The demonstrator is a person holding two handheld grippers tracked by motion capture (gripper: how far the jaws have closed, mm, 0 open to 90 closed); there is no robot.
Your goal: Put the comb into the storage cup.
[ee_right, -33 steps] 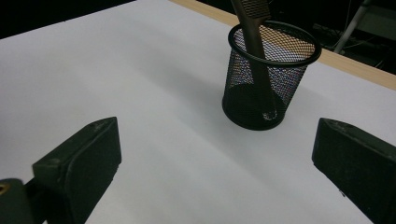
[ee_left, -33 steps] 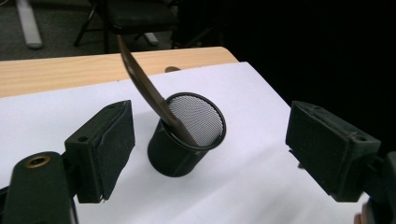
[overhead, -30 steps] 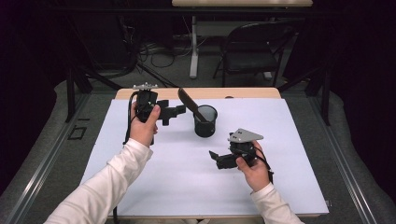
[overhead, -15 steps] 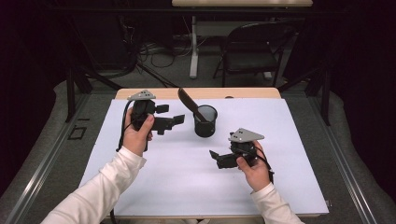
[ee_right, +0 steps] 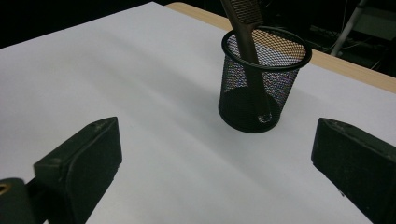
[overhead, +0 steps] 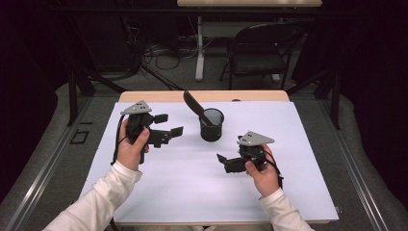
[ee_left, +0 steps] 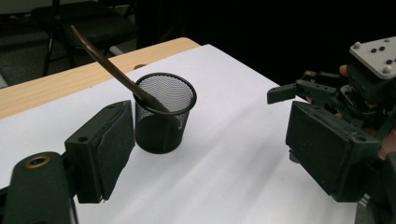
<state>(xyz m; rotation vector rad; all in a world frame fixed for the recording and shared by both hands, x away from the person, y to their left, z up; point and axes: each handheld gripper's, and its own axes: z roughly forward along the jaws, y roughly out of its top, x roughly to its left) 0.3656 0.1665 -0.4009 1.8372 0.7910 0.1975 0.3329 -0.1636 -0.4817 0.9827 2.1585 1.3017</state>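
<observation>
A black mesh cup [overhead: 211, 126] stands at the back middle of the white sheet [overhead: 192, 192]. A dark brown comb [overhead: 192, 103] rests in it and leans out to the left. My left gripper [overhead: 169, 123] hovers left of the cup, open and holding nothing, its jaws pointing right toward it. My right gripper [overhead: 225, 162] is nearer the front, right of centre, also open and empty, pointing left. The left gripper view has the cup [ee_left: 161, 114] and comb [ee_left: 109, 65] beyond my open left gripper [ee_left: 210, 126], with the right gripper [ee_left: 327, 93] farther off. The right gripper [ee_right: 215, 154] faces the cup [ee_right: 261, 84].
The white sheet covers a wooden table whose bare back edge [overhead: 154, 96] lies behind the cup. A black chair [overhead: 260, 48] and cables lie on the floor beyond the table. Grey floor runs along both sides.
My left gripper has drawn back from the cup, leftward and a little toward the front, its jaws still open. The right gripper, the cup and the comb have not moved.
</observation>
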